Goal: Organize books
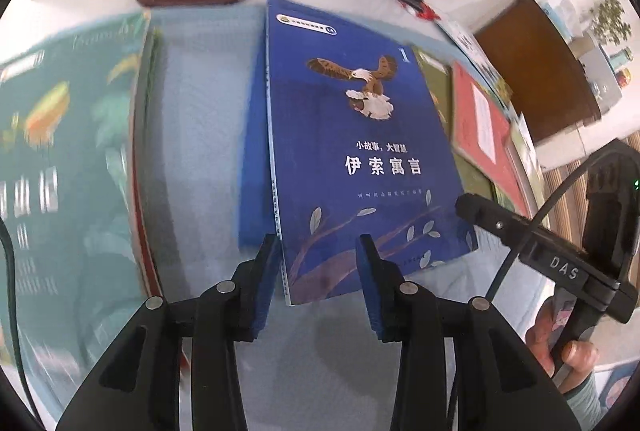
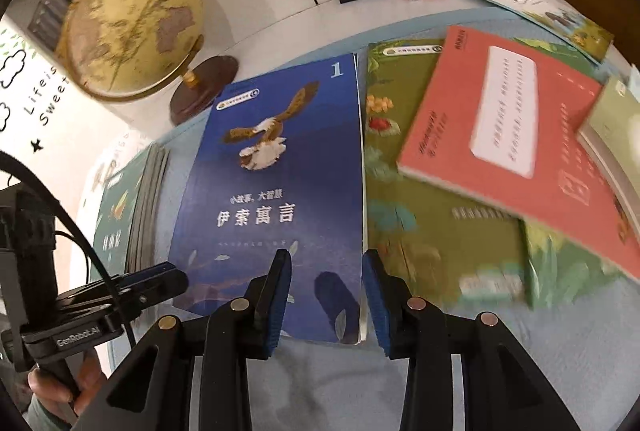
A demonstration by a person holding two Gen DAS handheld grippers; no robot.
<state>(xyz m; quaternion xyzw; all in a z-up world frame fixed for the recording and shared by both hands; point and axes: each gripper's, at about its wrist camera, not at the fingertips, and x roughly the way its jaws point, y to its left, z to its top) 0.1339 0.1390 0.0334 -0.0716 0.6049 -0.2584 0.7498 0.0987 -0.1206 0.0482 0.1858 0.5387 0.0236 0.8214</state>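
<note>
Two grippers (image 1: pixel 318 243) (image 2: pixel 326 259) straddle near corners of flat blue book (image 1: pixel 360 135).

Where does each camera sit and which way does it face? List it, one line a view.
Left wrist: on the left gripper, angled down at the blue eagle book; shows its own fingers, the right gripper, a hand.
Right wrist: on the right gripper, angled down at the book's right edge; shows the left gripper.
Shared: book, globe.
</note>
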